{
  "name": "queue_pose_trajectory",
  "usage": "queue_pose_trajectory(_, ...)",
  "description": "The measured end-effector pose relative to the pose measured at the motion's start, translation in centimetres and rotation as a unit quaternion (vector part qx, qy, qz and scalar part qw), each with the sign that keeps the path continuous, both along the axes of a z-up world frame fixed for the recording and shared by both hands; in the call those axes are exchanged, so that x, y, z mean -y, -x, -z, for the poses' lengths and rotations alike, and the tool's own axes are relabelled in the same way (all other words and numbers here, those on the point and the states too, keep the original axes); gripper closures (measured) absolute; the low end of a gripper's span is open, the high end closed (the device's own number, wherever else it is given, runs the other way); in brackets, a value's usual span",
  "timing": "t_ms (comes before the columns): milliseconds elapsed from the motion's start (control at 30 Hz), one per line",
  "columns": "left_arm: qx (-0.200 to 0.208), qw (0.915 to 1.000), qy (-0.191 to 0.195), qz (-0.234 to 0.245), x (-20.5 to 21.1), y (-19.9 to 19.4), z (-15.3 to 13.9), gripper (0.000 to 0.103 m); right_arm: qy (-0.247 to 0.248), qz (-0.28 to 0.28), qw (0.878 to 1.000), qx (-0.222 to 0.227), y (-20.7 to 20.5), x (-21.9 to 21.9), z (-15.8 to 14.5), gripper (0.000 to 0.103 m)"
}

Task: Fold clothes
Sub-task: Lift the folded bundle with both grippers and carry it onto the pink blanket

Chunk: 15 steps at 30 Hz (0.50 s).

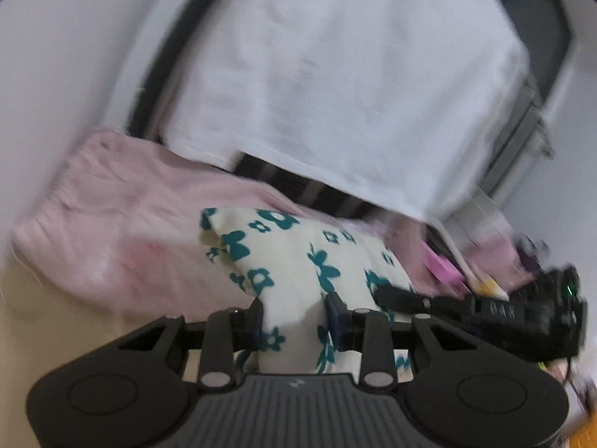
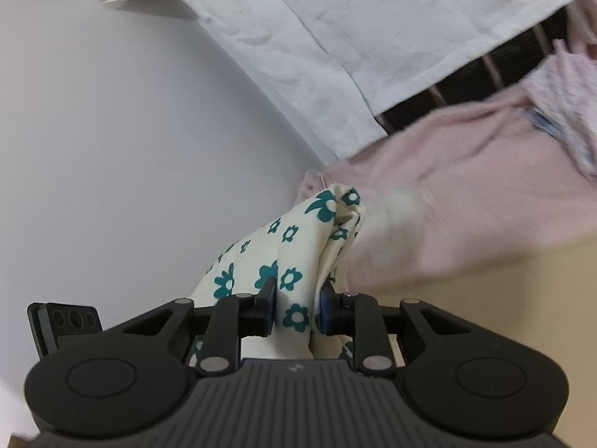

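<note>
A cream cloth with teal flowers [image 1: 283, 257] is held by both grippers. My left gripper [image 1: 294, 311] is shut on a bunched part of it. My right gripper [image 2: 296, 298] is shut on another bunched part of the same floral cloth [image 2: 298, 246], which rises to a peak ahead of the fingers. In the left wrist view the right gripper [image 1: 485, 313] shows as a black body at the right, close to the cloth. A pink garment [image 1: 123, 216] lies behind the cloth; it also shows in the right wrist view [image 2: 466, 171].
A large white garment [image 1: 335, 74] hangs or lies spread above the pink one, also in the right wrist view [image 2: 335, 30]. A dark striped item [image 2: 485, 71] lies between them. A tan surface [image 2: 503, 298] lies below. A pale wall [image 2: 112, 130] fills the left.
</note>
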<state>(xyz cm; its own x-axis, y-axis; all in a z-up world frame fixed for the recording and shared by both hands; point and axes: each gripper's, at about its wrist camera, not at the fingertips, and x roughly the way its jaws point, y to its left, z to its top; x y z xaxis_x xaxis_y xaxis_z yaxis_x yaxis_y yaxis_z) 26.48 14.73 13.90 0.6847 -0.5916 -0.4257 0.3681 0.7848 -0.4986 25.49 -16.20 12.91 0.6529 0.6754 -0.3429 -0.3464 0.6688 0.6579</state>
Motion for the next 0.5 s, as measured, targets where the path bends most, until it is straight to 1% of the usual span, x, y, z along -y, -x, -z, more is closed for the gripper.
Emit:
queue_pose_trajectory(33, 0.005, 0.9998, -0.01, -0.014, -0.2, -1.8, -0.1, 0.072, 0.001, 0.001, 1.0, -0.002, -2.1, -1.0, 0.0, 0.082)
queue_pose_trajectory(100, 0.003, 0.999, -0.032, -0.032, -0.8, -4.8, 0.2, 0.072, 0.0, 0.002, 1.0, -0.013, -5.6, -2.5, 0.6, 0.082)
queue_pose_trajectory(200, -0.014, 0.9967, -0.057, -0.057, -1.6, -9.0, 1.8, 0.073, -0.001, 0.005, 1.0, -0.031, -10.7, -4.7, 1.7, 0.082)
queue_pose_trajectory(233, -0.019, 0.9958, -0.06, -0.066, -2.2, -10.0, 2.5, 0.073, -0.002, 0.003, 0.999, -0.044, -12.2, -5.3, 2.5, 0.082)
queue_pose_trajectory(300, -0.037, 0.9934, -0.069, -0.083, -3.1, -11.9, 5.0, 0.072, 0.002, 0.001, 0.998, -0.07, -14.7, -6.5, 4.6, 0.082)
queue_pose_trajectory(367, -0.073, 0.9894, -0.079, -0.098, -3.4, -13.6, 8.3, 0.07, 0.017, 0.001, 0.995, -0.095, -16.7, -7.8, 7.0, 0.082)
queue_pose_trajectory(400, -0.08, 0.9877, -0.078, -0.109, -3.7, -14.0, 9.5, 0.06, 0.036, 0.002, 0.993, -0.109, -17.4, -8.6, 8.6, 0.081)
queue_pose_trajectory(433, -0.075, 0.9867, -0.071, -0.126, -4.1, -14.0, 10.3, 0.048, 0.044, 0.004, 0.993, -0.111, -17.5, -9.0, 9.7, 0.07)
queue_pose_trajectory(467, -0.06, 0.9865, -0.068, -0.137, -4.3, -13.5, 10.3, 0.046, 0.05, 0.007, 0.993, -0.109, -17.5, -9.3, 10.8, 0.062)
queue_pose_trajectory(500, -0.036, 0.9866, -0.068, -0.143, -4.4, -12.7, 9.5, 0.049, 0.047, 0.008, 0.994, -0.101, -17.2, -9.1, 11.1, 0.059)
